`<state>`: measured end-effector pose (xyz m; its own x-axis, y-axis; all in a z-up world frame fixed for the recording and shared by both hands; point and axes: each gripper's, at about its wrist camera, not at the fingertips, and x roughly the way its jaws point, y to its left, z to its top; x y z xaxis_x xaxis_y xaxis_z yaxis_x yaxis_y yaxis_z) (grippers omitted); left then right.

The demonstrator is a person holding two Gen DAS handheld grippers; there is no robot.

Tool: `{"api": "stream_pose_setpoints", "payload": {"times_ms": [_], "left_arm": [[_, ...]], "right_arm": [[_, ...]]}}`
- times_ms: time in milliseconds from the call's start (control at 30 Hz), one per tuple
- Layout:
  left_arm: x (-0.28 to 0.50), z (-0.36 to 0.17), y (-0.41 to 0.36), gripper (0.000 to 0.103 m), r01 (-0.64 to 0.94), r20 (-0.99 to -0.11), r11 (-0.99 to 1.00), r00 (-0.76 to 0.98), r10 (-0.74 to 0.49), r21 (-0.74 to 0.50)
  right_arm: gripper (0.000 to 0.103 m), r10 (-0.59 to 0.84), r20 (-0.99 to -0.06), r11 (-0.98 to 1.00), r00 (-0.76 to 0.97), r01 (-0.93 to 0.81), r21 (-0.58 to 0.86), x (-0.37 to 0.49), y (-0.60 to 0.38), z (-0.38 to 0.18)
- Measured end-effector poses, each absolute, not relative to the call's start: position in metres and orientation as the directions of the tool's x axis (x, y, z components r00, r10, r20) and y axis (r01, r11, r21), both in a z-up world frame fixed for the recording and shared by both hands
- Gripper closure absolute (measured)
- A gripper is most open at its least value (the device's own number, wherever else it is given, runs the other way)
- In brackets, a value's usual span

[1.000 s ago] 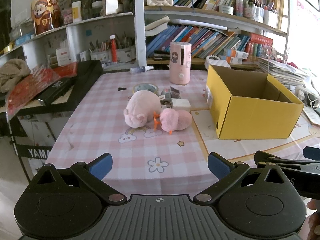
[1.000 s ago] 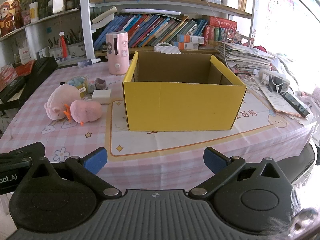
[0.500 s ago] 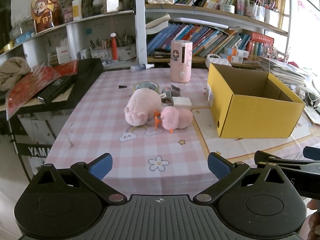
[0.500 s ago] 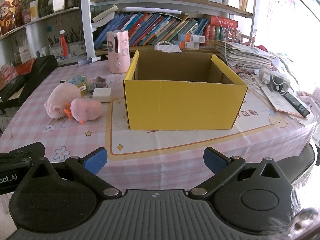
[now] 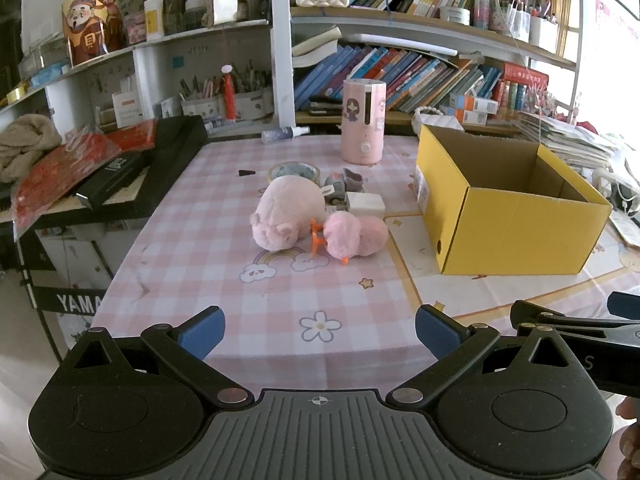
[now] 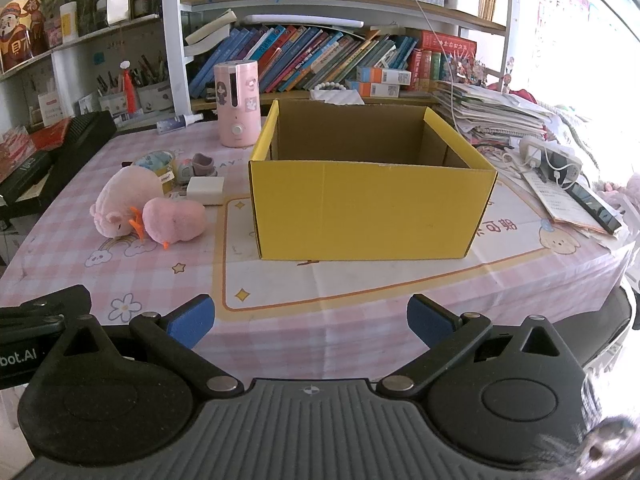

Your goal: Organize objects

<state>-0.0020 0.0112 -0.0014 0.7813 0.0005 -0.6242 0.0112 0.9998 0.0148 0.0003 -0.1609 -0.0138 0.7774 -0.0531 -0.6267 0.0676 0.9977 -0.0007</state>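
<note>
An open yellow cardboard box stands on the pink checked tablecloth, and what I see of its inside is empty. Left of it lie a pale pink plush pig, a smaller pink plush bird with orange feet, a white block, a tape roll and small grey items. My left gripper is open and empty at the near table edge, facing the toys. My right gripper is open and empty in front of the box.
A pink cylindrical appliance stands at the back of the table. A black keyboard lies along the left side. Papers and a power strip crowd the right. Bookshelves stand behind the table.
Both views have drifted slightly: the toys and box sit a little lower and farther in frame. Nothing on the table has moved, and both grippers stay open.
</note>
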Motion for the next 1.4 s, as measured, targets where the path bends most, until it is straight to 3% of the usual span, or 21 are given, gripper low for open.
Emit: {"api": "stream_pose_setpoints", "payload": {"times_ms": [1400], "left_arm": [[-0.002,-0.001,0.026,0.001,0.001,-0.622,1.0,0.783,-0.008,-0.012]], "right_arm": [[0.0,-0.057,-0.619,0.998,0.783,0.058,-0.018,-0.002,-0.151,-0.012]]}}
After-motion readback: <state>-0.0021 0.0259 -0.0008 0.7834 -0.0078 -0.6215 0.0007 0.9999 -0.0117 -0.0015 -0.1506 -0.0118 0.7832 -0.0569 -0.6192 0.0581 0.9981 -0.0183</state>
